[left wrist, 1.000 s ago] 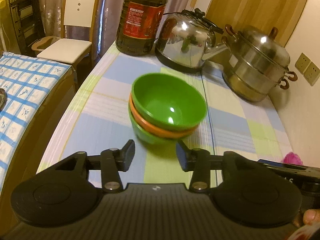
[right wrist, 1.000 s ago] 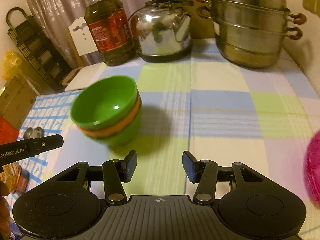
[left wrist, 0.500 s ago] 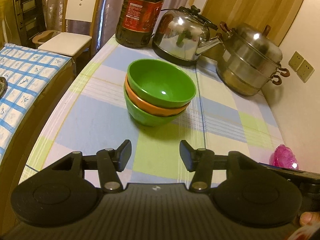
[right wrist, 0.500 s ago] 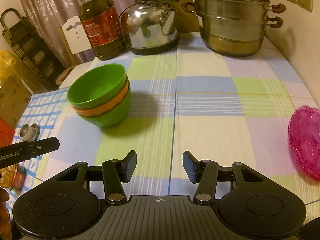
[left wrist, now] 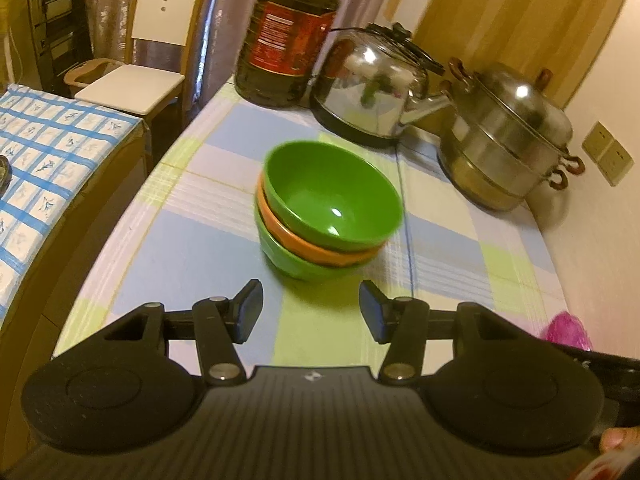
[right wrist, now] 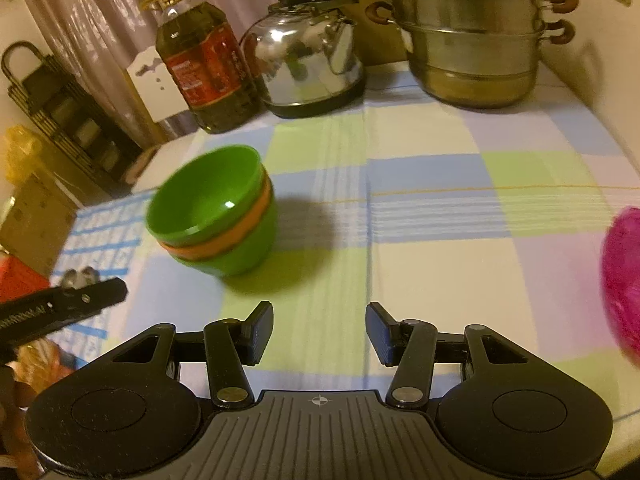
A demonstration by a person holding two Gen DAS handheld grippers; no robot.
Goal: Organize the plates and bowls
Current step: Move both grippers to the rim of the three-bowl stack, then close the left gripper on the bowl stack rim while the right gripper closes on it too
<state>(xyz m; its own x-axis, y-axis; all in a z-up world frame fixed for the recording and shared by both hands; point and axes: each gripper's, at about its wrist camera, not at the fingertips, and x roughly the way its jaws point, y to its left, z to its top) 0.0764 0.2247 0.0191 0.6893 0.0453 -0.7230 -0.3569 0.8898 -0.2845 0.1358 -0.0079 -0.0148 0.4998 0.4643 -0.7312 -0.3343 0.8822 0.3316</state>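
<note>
A stack of three bowls, green on orange on green [left wrist: 326,216] [right wrist: 216,224], stands on the checked tablecloth. My left gripper [left wrist: 310,312] hovers just in front of the stack, open, with nothing between its fingers. My right gripper [right wrist: 318,330] is open too, over bare cloth to the right of the bowls. A pink translucent plate [right wrist: 622,280] [left wrist: 568,330] lies at the table's right edge. The tip of the left gripper [right wrist: 60,308] shows at the left of the right wrist view.
At the back of the table [right wrist: 440,216] stand a large oil bottle [left wrist: 286,32], a steel kettle [left wrist: 376,92] and a stacked steel steamer pot [left wrist: 508,140]. A white chair [left wrist: 144,52] and a blue-checked lower surface [left wrist: 48,152] lie to the left.
The left gripper's jaws have widened slightly. Both views pulled back from the bowl stack, then came closer again. The bowls have stayed in place.
</note>
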